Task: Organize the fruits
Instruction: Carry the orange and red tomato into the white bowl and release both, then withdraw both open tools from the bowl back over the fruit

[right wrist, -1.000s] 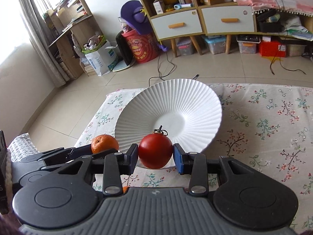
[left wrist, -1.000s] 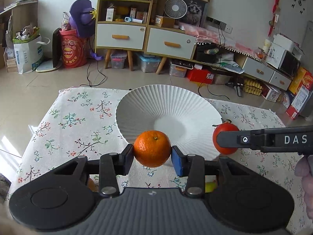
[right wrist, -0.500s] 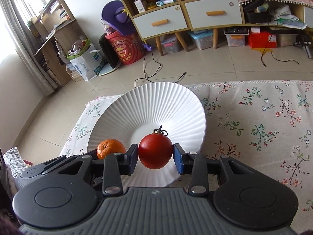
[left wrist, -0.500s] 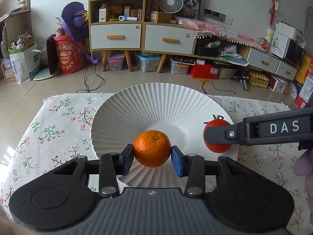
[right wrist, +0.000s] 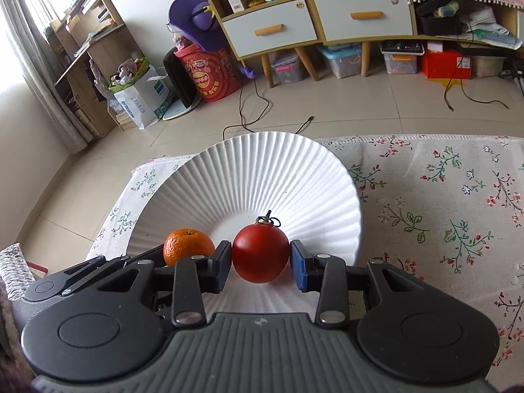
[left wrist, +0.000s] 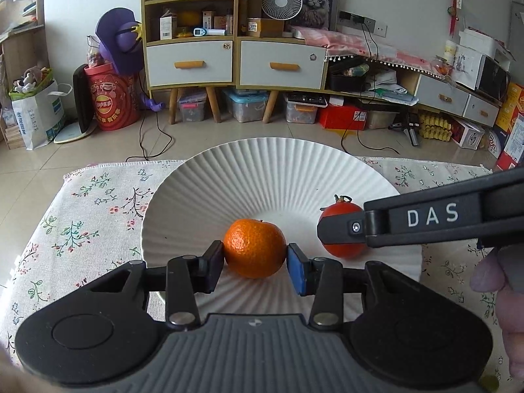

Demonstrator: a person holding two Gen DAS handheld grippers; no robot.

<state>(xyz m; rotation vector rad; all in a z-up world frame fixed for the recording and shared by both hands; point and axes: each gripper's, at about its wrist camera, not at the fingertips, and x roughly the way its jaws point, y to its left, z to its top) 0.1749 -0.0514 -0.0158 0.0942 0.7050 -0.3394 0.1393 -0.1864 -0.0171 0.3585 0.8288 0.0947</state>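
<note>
A floral cloth (right wrist: 442,196) covers your table, with a white ribbed plate (left wrist: 271,170) on it. Your left claw (left wrist: 255,262) is clamped on the orange (left wrist: 253,247) over the plate's middle; your right claw (right wrist: 260,263) is clamped on the tomato (right wrist: 260,252) just beside it (stem up), also over the plate.

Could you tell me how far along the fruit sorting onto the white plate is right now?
Nothing released yet. The left gripper holds the orange and the right gripper holds the tomato, both low over the white plate. Left: opening both grippers.
</note>
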